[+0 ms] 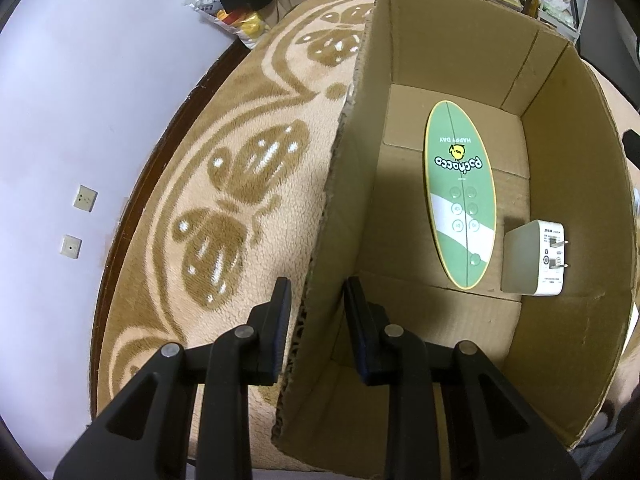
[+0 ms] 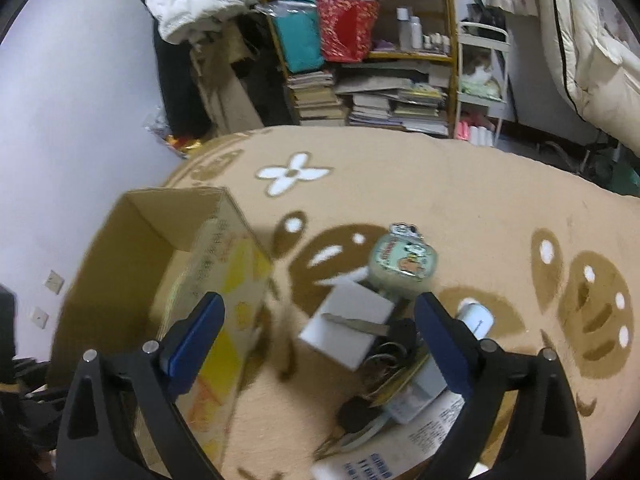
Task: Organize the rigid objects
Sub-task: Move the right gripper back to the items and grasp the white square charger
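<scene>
Midway through packing, by the look of it: green oval remote (image 1: 461, 196) and white plug adapter (image 1: 534, 258) already lying on the floor of the cardboard box (image 1: 452, 40), adapter at about 4 o'clock from the remote, near the right wall. Left gripper (image 1: 316, 300) straddling the box's near-left wall, one finger outside and one inside, narrowly parted with a gap visible beside the cardboard, so apparently steadying, not clamping. Right gripper (image 2: 320, 320) spread wide and empty, hanging above the clutter on the patterned blanket (image 2: 460, 184): white box (image 2: 346, 326) with nail clippers (image 2: 356, 323) on top, keys (image 2: 384, 356) at 5 o'clock, round decorated case (image 2: 402, 264) at 1 o'clock. Next, likely: descend, centre on one piece, close, carry to the box at 9 o'clock.
</scene>
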`<act>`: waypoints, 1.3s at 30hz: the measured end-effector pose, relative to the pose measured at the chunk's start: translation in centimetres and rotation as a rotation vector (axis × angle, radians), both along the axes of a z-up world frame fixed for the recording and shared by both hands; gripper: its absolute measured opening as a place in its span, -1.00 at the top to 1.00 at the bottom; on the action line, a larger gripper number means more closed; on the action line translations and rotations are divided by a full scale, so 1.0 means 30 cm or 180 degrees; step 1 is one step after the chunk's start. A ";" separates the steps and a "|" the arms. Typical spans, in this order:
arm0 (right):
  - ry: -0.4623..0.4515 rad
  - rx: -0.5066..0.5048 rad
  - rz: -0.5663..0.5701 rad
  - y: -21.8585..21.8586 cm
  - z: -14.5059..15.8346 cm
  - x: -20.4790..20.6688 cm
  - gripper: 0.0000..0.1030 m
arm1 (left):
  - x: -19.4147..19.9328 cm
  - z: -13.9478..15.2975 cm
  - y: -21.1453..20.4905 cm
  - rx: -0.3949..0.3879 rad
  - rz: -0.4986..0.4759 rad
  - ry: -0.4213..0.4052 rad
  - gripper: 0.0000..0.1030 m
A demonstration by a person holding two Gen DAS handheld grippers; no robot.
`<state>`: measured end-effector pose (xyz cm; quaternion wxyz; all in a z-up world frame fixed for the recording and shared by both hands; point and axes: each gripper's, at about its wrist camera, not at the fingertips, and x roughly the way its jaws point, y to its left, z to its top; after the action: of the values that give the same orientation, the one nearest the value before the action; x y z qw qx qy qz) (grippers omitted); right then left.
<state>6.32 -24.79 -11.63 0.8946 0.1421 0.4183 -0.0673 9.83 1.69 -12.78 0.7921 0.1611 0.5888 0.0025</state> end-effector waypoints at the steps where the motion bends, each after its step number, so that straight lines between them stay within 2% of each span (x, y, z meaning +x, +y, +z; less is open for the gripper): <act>1: -0.0006 0.0001 -0.0021 -0.007 -0.005 0.003 -0.94 | 0.000 0.000 0.001 -0.0001 0.0003 0.0002 0.47; 4: -0.0042 -0.0001 -0.0043 -0.023 -0.020 0.011 -0.94 | 0.001 0.000 0.001 0.0004 -0.0003 0.0002 0.47; 6: 0.0007 -0.0065 -0.0061 -0.031 -0.033 0.023 -0.94 | 0.001 -0.001 0.000 0.0014 -0.0011 0.0003 0.47; 16: 0.0249 0.0063 -0.0139 -0.079 -0.101 0.048 -0.94 | 0.002 -0.004 -0.006 0.0026 -0.0014 0.0003 0.47; 20: 0.0321 0.0130 -0.0193 -0.096 -0.118 0.045 -0.76 | 0.002 -0.004 -0.007 0.0026 -0.0014 0.0003 0.47; 28: 0.0302 0.0433 -0.0211 -0.128 -0.141 0.036 -0.73 | 0.002 -0.002 -0.007 0.0036 -0.0021 0.0000 0.47; 39: 0.0414 0.0532 -0.0134 -0.107 -0.161 0.080 -0.73 | 0.000 0.002 -0.001 0.0027 -0.0013 0.0013 0.47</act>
<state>8.71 -28.01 -16.47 0.8489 0.2203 0.4766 -0.0600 9.85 1.65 -12.72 0.7902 0.1658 0.5900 0.0030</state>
